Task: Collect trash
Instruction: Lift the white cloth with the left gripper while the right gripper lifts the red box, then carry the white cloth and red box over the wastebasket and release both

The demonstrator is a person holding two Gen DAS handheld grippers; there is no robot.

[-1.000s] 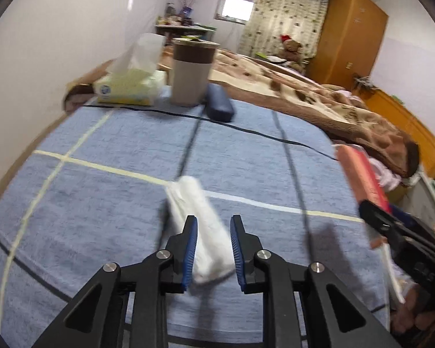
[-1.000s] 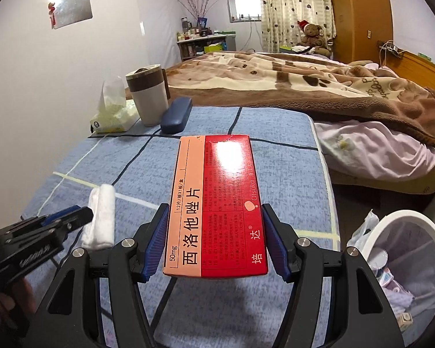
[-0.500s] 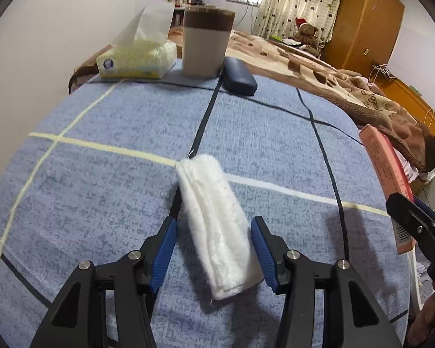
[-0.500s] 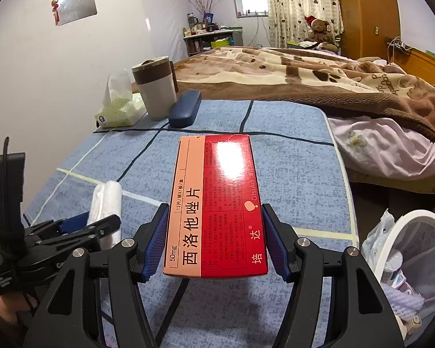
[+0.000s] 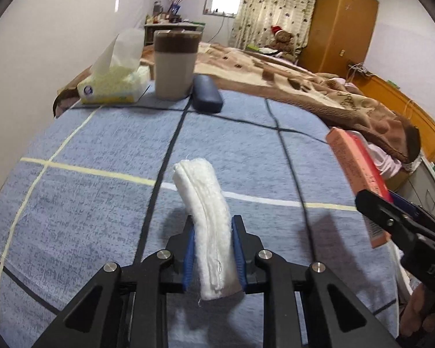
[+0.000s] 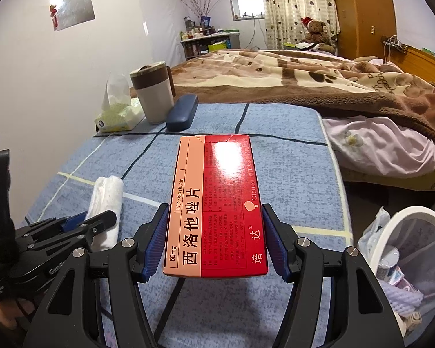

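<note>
The left tool (image 5: 212,233) has just closed, and its blue pads now clench the near part of a rolled white cotton pad (image 5: 206,203), whose far end lies on the blue checked blanket-covered surface (image 5: 101,145). The right tool (image 6: 214,232) grips a red and salmon medicine box (image 6: 217,203) above the same surface. A white-rimmed trash bin (image 6: 414,249) stands at the near right, holding rubbish.
</note>
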